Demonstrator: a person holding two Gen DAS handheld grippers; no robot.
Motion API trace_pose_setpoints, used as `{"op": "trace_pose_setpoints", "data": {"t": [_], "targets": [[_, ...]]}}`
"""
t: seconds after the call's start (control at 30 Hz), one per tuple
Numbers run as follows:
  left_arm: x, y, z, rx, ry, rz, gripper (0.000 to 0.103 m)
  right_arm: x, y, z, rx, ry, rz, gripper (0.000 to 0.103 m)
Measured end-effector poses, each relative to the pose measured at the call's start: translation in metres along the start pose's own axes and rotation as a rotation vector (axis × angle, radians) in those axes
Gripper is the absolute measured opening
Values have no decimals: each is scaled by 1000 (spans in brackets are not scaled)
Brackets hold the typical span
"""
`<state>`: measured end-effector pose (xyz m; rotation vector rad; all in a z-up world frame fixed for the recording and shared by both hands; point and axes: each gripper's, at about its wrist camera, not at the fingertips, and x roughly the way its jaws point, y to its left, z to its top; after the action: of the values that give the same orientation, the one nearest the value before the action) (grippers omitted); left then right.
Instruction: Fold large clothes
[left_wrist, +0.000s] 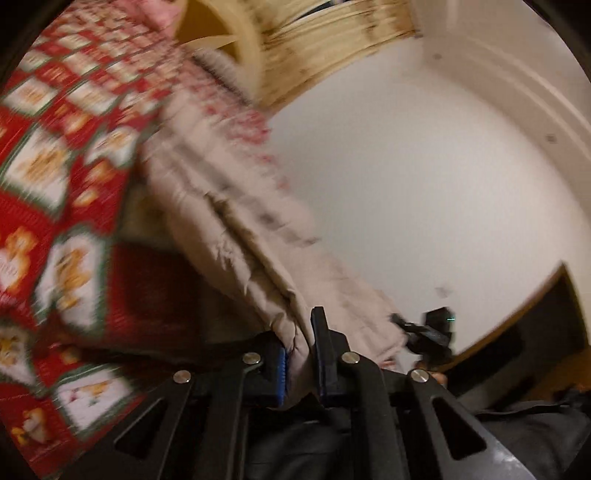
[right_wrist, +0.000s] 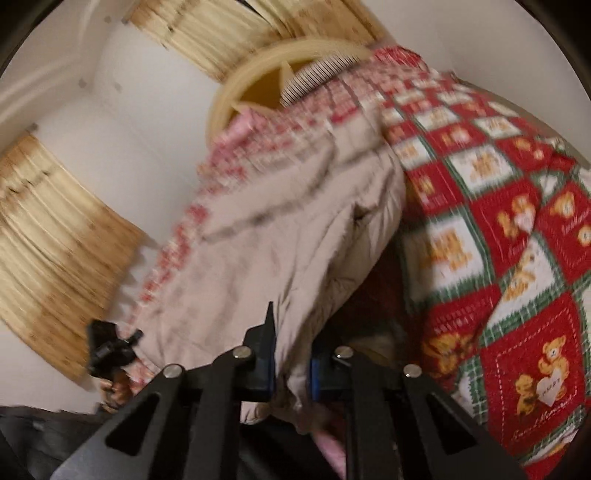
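A large beige garment with a red-and-white checked lining hangs lifted in the air between both grippers; it also shows in the right wrist view. My left gripper is shut on one edge of the beige cloth, which is pinched between its blue pads. My right gripper is shut on another edge of the same cloth. The right gripper shows small and dark in the left wrist view, and the left gripper shows in the right wrist view. Both views are motion-blurred.
A red, green and white teddy-bear quilt lies beneath and beside the garment; it also shows in the right wrist view. A cream round basket stands behind. A white wall and yellowish curtains fill the background.
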<state>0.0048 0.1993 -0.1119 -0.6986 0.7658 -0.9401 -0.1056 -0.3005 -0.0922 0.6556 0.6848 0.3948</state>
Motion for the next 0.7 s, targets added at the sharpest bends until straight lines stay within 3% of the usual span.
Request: {"op": "trace_pose_setpoints", "data": {"t": [0.2, 0.33, 0.43, 0.53, 0.7], "targets": [[-21, -52, 15, 57, -32, -102, 11, -42, 40, 21, -7, -112, 97, 16], [-29, -56, 37, -30, -80, -120, 11, -54, 46, 42, 38, -185, 160, 16], [-18, -43, 73, -125, -120, -95, 11, -43, 45, 73, 63, -219, 132, 16], [1, -26, 119, -177, -160, -7, 11, -21, 38, 115, 99, -245, 134, 16], [56, 29, 196, -316, -225, 87, 11, 48, 23, 189, 121, -264, 46, 16]]}}
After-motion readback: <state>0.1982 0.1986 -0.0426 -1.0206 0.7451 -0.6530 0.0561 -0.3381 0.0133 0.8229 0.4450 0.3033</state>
